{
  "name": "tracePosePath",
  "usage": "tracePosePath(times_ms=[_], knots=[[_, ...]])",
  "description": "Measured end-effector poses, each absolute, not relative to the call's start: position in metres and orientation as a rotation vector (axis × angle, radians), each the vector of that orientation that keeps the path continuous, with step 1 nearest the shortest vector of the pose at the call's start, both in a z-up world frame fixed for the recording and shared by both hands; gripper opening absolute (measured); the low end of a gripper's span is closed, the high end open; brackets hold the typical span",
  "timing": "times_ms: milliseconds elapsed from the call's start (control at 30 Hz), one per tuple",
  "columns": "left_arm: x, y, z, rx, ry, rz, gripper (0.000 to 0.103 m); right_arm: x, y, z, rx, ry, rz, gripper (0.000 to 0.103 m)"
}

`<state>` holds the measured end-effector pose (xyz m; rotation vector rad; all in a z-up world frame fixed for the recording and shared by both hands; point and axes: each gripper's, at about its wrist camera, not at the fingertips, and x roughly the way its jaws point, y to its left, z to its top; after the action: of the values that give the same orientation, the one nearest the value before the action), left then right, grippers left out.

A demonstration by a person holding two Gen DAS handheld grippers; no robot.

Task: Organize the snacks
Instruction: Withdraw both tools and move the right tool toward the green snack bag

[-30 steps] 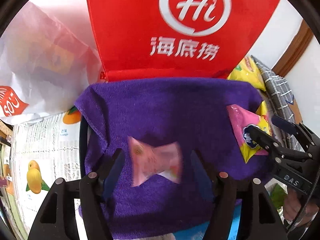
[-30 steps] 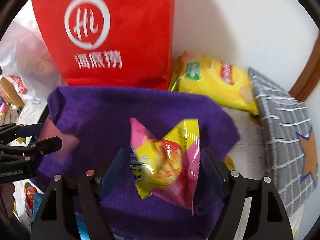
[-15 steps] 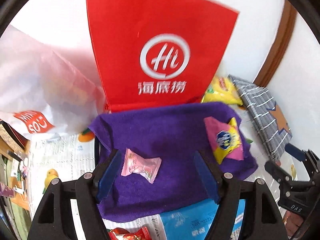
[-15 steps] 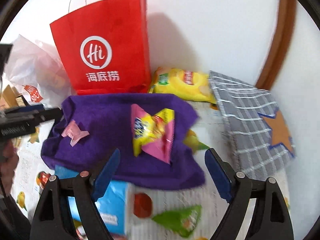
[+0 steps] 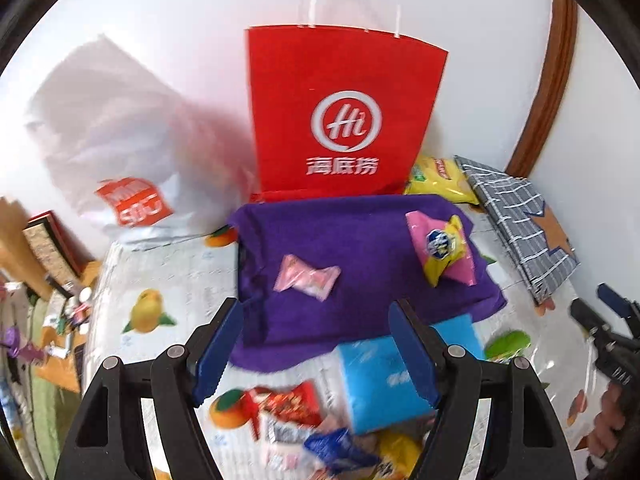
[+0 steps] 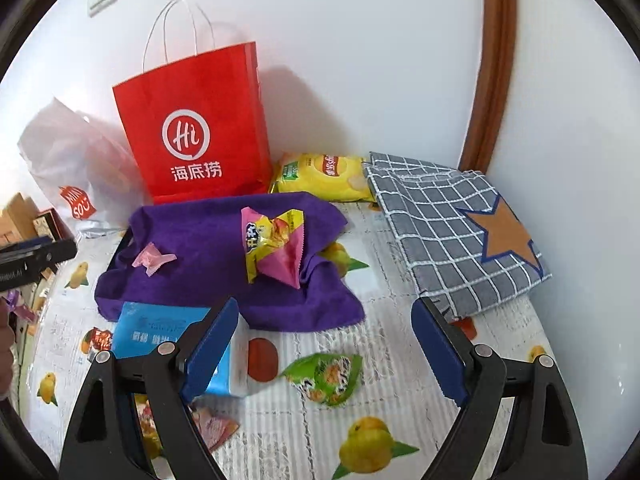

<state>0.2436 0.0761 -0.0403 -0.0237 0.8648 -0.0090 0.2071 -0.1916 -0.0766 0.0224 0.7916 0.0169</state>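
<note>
Right claw (image 6: pixel 324 344) empty, green snack (image 6: pixel 326 378) seemingly only here

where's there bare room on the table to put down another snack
Bare tablecloth shows between the purple towel and the checked cloth, and on toward the green packet. A second patch lies left of the towel. On the towel, a gap separates the pink candy from the pink-yellow packet. Near the blue box it is crowded.

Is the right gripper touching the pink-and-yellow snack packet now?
Apart. In the right wrist view, the open right gripper sits short of the pink-and-yellow snack packet; purple cloth shows between.
</note>
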Motion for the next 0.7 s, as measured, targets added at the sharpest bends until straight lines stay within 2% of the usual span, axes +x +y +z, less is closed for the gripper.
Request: tracePosePath(times_ms=[233, 367, 700], knots=[[0.209, 0.095, -0.056, -0.092, 0.886, 0.031, 0.074, 0.183, -0.213, -0.09, 0.097, 0.785, 0.077, 0.088], [0.193, 0.098, -0.074, -0.12, 0.9, 0.054, 0.074, 0.178, -0.215, -0.114, 0.095, 0.814, 0.103, 0.081], [0.169, 0.114, -0.108, -0.136, 0.913, 0.106, 0.074, 0.194, -0.201, -0.168, 0.048, 0.834, 0.2, 0.08]])
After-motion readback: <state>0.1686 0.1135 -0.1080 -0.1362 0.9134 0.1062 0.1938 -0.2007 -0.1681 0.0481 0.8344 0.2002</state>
